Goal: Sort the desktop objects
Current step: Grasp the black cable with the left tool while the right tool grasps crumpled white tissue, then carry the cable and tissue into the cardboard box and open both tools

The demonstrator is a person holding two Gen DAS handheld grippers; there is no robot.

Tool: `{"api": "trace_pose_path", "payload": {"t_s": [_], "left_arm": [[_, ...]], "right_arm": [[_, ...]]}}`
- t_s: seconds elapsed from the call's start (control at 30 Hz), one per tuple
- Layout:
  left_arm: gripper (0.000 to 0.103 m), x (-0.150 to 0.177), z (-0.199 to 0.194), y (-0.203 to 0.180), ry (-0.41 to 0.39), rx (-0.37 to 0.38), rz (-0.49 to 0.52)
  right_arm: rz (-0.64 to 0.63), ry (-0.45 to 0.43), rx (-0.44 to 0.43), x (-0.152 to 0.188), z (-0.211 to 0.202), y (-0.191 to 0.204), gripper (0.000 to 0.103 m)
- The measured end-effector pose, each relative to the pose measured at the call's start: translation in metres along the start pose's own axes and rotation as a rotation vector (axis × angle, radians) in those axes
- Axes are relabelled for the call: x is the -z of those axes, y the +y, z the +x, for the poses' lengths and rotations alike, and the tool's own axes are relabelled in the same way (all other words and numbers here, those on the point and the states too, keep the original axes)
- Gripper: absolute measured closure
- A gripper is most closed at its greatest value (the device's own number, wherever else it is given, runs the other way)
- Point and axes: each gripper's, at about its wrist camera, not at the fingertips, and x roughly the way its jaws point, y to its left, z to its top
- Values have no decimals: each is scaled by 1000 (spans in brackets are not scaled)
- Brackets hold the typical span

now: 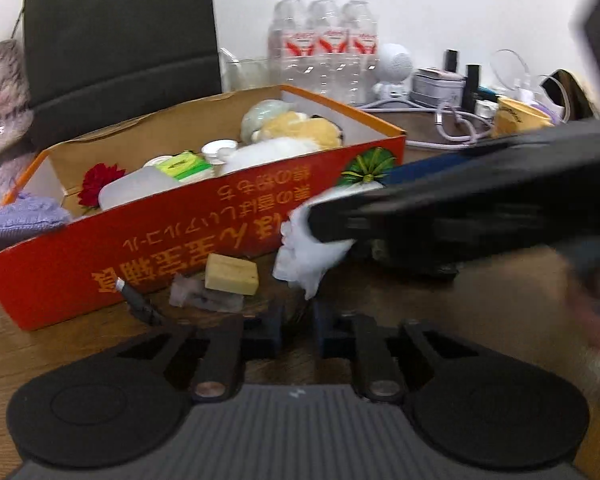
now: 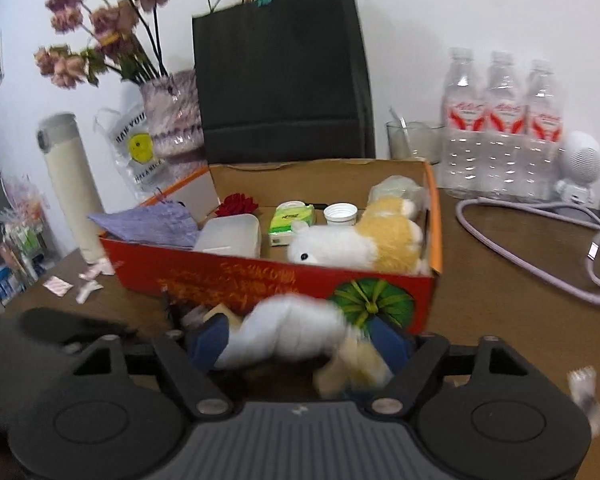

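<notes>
A red cardboard box (image 1: 204, 236) (image 2: 260, 276) stands on the brown table, holding a white and yellow plush dog (image 2: 356, 242), a green tissue pack (image 2: 290, 222), a white container (image 2: 230, 236) and a red flower (image 2: 236, 205). My right gripper (image 2: 300, 340) is shut on a second white and yellow plush toy (image 2: 296, 336) just in front of the box. In the left wrist view that gripper (image 1: 328, 220) reaches in blurred from the right, with the toy (image 1: 308, 256) hanging from its tip. My left gripper (image 1: 298, 334) is shut with nothing between its fingers, low over the table near a tan block (image 1: 231, 274).
A crumpled clear wrapper (image 1: 204, 296) and a black pen-like stick (image 1: 138, 302) lie by the block. Behind the box stand a black paper bag (image 2: 280, 80), three water bottles (image 2: 500, 128), a flower vase (image 2: 172, 116) and a thermos (image 2: 70, 184). A lilac cable (image 2: 540, 248) loops at right.
</notes>
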Motion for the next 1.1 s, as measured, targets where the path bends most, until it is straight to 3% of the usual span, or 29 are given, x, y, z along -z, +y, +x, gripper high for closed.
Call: {"api": "trace_pose_path", "payload": {"t_s": [0.03,0.07,0.1,0.13,0.3,0.6,0.8,0.93,1.1], "left_arm": [[97,1,-2,1,-4,4,1],[98,2,-5,1,-15,2,6],[100,4,-9,2,-25,0,10],[100,5,-14,2,-31,6,9],[100,9,-58,6,-92,-1,-50],[100,12,-190,18,-271,-84,-166],[100,39,-239,6,-298,-141,-210],[100,57,-272,4,-333,-167,-250],[100,58,-291,-3,-367,-175,-267]], "right_arm": [[4,17,11,-3,10,0,45],[17,31,21,-4,16,-1,49],[37,45,18,-5,21,-2,63],[51,56,-12,-3,24,-2,83],[-4,27,-32,-3,5,15,87],[29,-154,-9,-24,-97,21,88],[1,-205,-40,-2,-155,51,88],[-39,-191,-47,24,-187,71,88],[-24,-193,-89,48,-212,85,88]]}}
